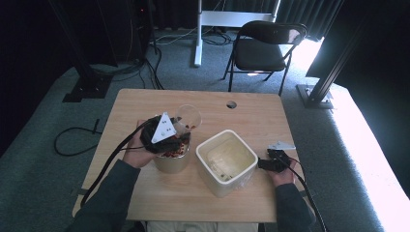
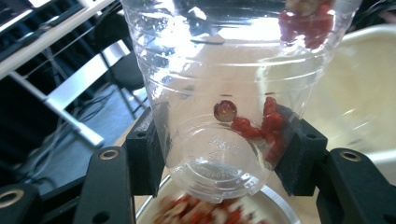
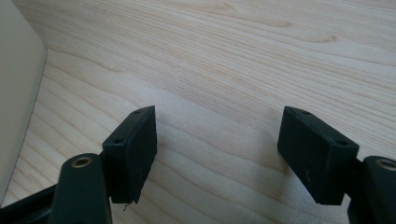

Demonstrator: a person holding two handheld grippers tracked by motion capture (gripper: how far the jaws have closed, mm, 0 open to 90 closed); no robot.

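My left gripper is shut on a clear plastic cup, tipped above a round metal container of red and pale pieces. In the left gripper view the two pads press the sides of the cup near its base, and a few red pieces cling inside it. The metal container's rim shows just below. At the right of the table my right gripper rests low beside a white square tub. In its own view the right gripper stands open over bare wood, with nothing between its jaws.
The white tub's wall is close on the left in the right gripper view. The wooden table has a small round hole near its far edge. A folding chair and cables lie on the floor beyond.
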